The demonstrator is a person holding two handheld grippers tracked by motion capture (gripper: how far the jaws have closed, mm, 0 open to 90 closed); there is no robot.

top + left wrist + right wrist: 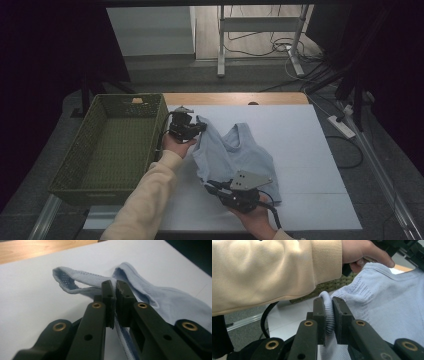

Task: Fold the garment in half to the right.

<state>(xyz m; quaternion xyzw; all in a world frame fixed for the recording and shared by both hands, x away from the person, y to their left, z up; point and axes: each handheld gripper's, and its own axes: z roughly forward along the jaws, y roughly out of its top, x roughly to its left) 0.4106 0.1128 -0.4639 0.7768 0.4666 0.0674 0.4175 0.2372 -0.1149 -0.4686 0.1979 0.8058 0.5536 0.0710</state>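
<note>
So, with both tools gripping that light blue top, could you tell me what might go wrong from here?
The left tool pinches only a thin strap edge of the light blue top, so it might slip free if pulled. The right tool clamps a bunched hem; pulling apart could stretch the knit. The basket rim sits beside the left hand and could snag dangling cloth.
</note>
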